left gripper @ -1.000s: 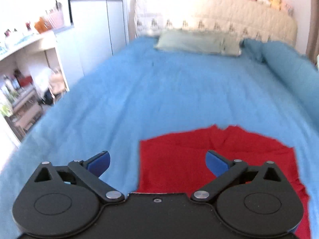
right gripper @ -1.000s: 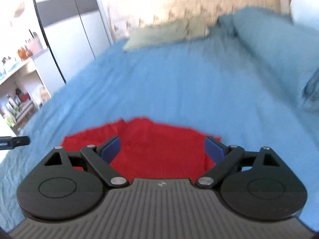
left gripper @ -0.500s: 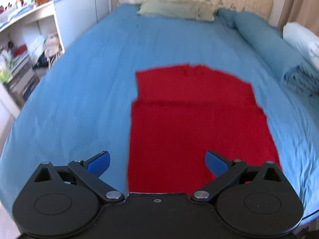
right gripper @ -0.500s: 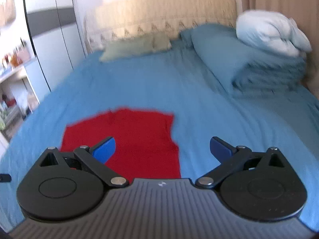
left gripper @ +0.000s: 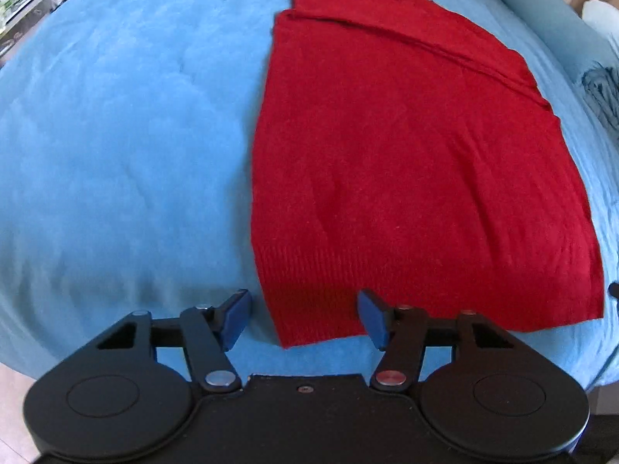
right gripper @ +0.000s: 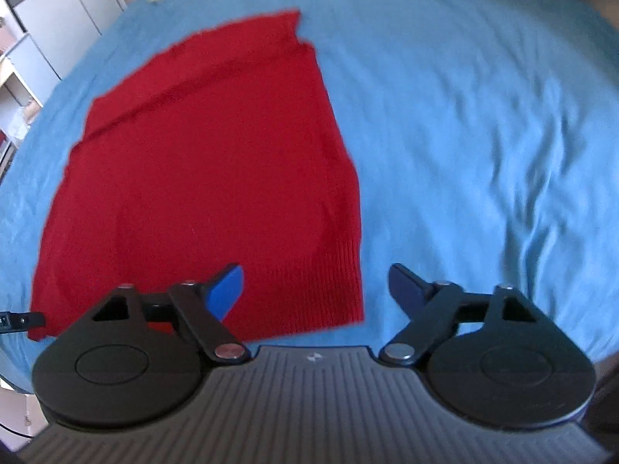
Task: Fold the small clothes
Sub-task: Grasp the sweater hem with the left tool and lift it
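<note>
A red knitted garment (left gripper: 406, 154) lies flat on the blue bed cover (left gripper: 116, 135), its ribbed hem toward me and its far part folded over. My left gripper (left gripper: 303, 319) hovers over the hem's near left corner; its jaws are closing, with the corner between them and the pads not pressing on it. In the right wrist view the same red garment (right gripper: 201, 162) fills the left half. My right gripper (right gripper: 315, 290) stands over the hem's near right corner, its jaws closing too, the corner between them and not gripped.
The blue bed cover (right gripper: 483, 135) stretches to the right and far side. Blue pillows (left gripper: 541, 4) lie at the far right. White cupboards (right gripper: 46, 19) and shelves stand to the left of the bed. The bed's near edge drops off just below the grippers.
Both grippers have tipped downward and drawn back toward the near hem, so the garment now fills the views. The left jaws have narrowed noticeably; the right jaws have narrowed a little.
</note>
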The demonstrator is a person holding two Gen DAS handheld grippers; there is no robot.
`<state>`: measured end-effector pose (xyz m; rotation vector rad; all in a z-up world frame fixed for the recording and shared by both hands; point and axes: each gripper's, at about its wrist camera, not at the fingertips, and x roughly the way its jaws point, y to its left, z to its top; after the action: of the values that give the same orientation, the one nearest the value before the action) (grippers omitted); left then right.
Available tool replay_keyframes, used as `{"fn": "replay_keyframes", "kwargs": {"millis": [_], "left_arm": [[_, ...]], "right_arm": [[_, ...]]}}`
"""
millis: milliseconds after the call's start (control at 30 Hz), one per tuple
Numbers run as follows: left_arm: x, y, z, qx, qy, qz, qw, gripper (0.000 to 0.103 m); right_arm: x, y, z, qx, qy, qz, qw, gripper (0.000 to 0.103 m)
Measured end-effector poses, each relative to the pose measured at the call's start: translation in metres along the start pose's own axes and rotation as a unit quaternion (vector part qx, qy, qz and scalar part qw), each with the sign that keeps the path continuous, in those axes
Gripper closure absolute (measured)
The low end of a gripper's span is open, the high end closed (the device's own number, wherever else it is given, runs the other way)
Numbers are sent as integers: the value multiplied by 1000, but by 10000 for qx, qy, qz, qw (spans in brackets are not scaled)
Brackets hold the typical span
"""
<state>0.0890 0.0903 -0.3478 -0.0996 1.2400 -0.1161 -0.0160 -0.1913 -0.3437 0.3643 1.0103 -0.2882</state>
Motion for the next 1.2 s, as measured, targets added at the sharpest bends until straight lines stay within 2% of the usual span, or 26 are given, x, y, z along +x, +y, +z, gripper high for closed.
{"fn": "replay_keyframes", "kwargs": {"millis": [133, 333, 367, 433, 500, 533, 567, 633, 733, 867, 1033, 1200], "left_arm": [[0, -4, -5, -85, -184, 9, 9998, 39], [-1, -5, -8, -32, -162, -8, 9999, 50], [-1, -5, -7, -3, -142, -2, 9999, 52], [3, -5, -2, 12, -87, -13, 10000, 58], [5, -5, 0, 48, -20, -2, 10000, 73], [6, -5, 1, 84, 17, 6, 10000, 77], [7, -5, 1, 114, 50, -1, 9999, 87], [6, -4, 4, 120, 95, -17, 9999, 91], [1, -3, 10, 118, 157, -43, 9998, 94], [-15, -3, 24, -14, 107, -163, 9998, 95], [-56, -3, 50, -183, -125, -344, 9992, 95], [-108, -5, 102, -408, -699, -526, 9953, 95]], "right_arm": [[14, -7, -16, 264, 86, -28, 9996, 12], [25, -10, -12, 386, 261, -143, 9988, 28], [35, -11, -3, 426, 290, -151, 9986, 31], [35, -13, -2, 489, 323, -186, 9981, 35], [36, -15, -1, 500, 357, -219, 9979, 39], [38, -15, 1, 491, 375, -257, 9978, 45], [38, -14, 1, 469, 402, -277, 9977, 52], [40, -11, 3, 402, 474, -292, 9976, 60], [41, -5, 10, 325, 601, -197, 9975, 82], [32, 2, 23, 322, 595, -130, 9976, 83], [-4, 6, 57, 591, 423, 126, 9973, 83], [-52, 15, 116, 943, -80, 624, 9936, 83]]}}
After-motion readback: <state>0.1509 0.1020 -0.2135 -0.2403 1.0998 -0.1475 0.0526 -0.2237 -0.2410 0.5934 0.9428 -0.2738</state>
